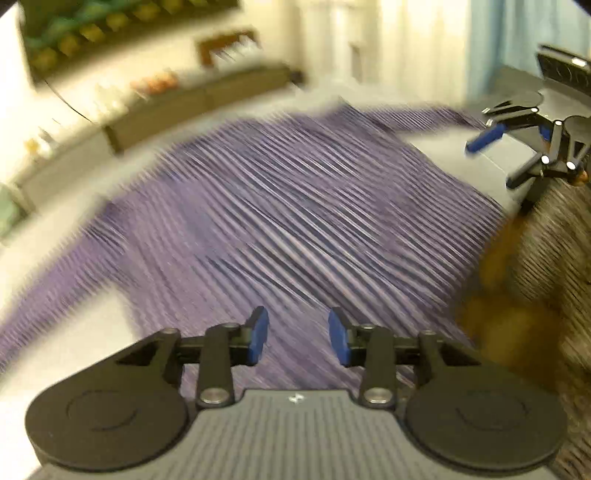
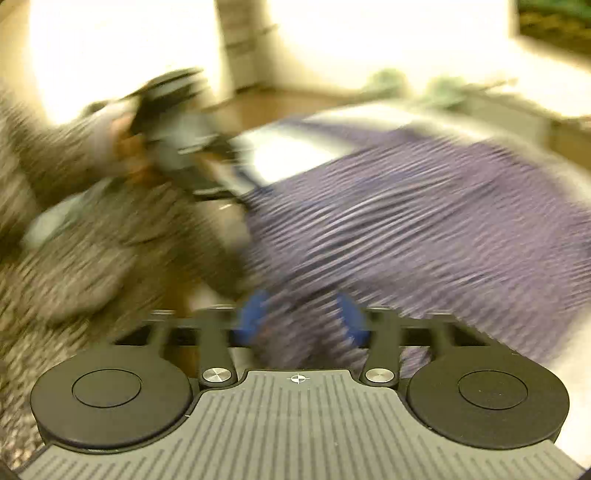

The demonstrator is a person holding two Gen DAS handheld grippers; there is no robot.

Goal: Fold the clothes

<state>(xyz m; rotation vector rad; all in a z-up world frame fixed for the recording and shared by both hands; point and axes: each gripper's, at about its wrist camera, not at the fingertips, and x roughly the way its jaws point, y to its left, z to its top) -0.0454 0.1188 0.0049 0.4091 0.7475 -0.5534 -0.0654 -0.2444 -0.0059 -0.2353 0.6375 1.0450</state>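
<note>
A purple striped garment [image 1: 280, 206] lies spread flat on a white surface [image 1: 439, 147], with one sleeve stretched to the far right and another to the near left. My left gripper [image 1: 298, 336] hovers over its near part, open, blue pads apart with nothing clamped. My right gripper [image 1: 495, 162] hangs above the white surface beyond the garment's right edge, open and holding nothing. In the blurred right wrist view, the right gripper [image 2: 302, 319] is over the garment [image 2: 424, 221], and the left gripper [image 2: 207, 166] shows as a dark smear held in a hand.
A person's grey-brown knit sleeve [image 1: 546, 240] fills the right side. A long low cabinet [image 1: 166, 107] with small items runs along the far wall under a framed picture [image 1: 110, 29]. A dark object [image 1: 565, 70] sits at the far right corner.
</note>
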